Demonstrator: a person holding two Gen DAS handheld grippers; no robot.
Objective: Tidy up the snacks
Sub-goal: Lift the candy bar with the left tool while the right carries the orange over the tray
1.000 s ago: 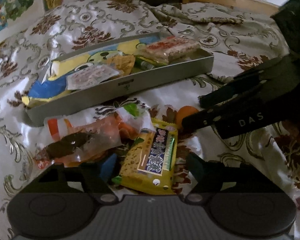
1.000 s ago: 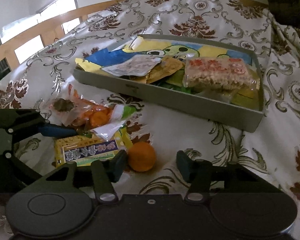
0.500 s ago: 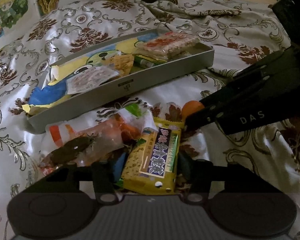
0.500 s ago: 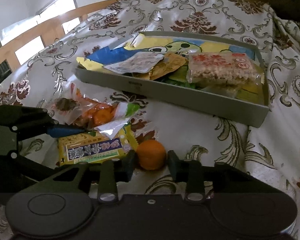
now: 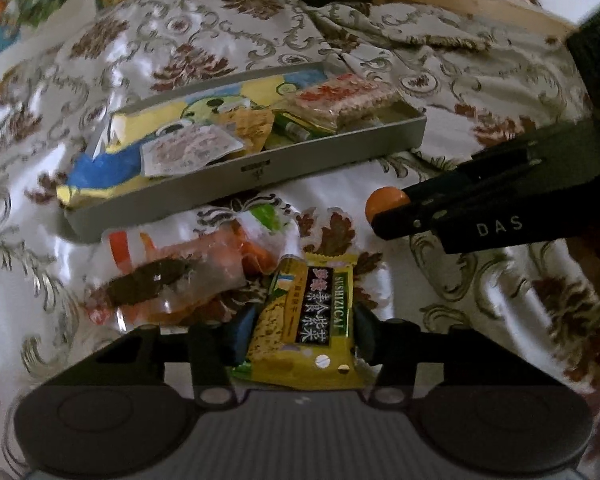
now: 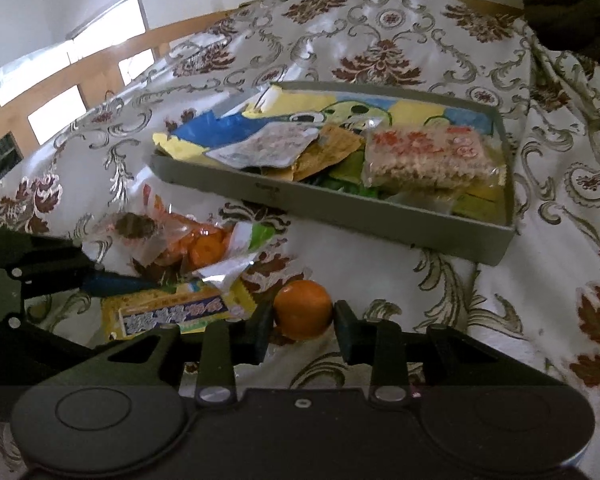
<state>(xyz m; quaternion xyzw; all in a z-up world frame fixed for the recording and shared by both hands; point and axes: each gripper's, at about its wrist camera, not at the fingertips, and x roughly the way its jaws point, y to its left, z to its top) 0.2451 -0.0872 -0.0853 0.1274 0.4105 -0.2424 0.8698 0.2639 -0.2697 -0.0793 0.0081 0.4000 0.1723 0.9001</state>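
Observation:
My left gripper [image 5: 302,330] is shut on a yellow snack packet [image 5: 310,320] with dark lettering, low over the bedspread. My right gripper [image 6: 302,318] is shut on a small orange ball-shaped snack [image 6: 303,309], which also shows in the left wrist view [image 5: 384,200] at the tip of the right gripper. The yellow packet [image 6: 172,312] lies to the left in the right wrist view. A clear bag with orange snacks [image 5: 176,268] lies beside the yellow packet. A grey tray [image 5: 256,176] behind them holds several snack packets, including a rice-cracker pack [image 6: 428,156].
Everything lies on a white bedspread with brown floral patterns [image 6: 380,52]. A wooden bed frame [image 6: 80,68] runs along the far edge. Posters hang on the wall [image 5: 20,12] behind the bed.
Both grippers have closed: the left one onto the yellow packet, the right one onto the orange snack. Both also moved slightly forward.

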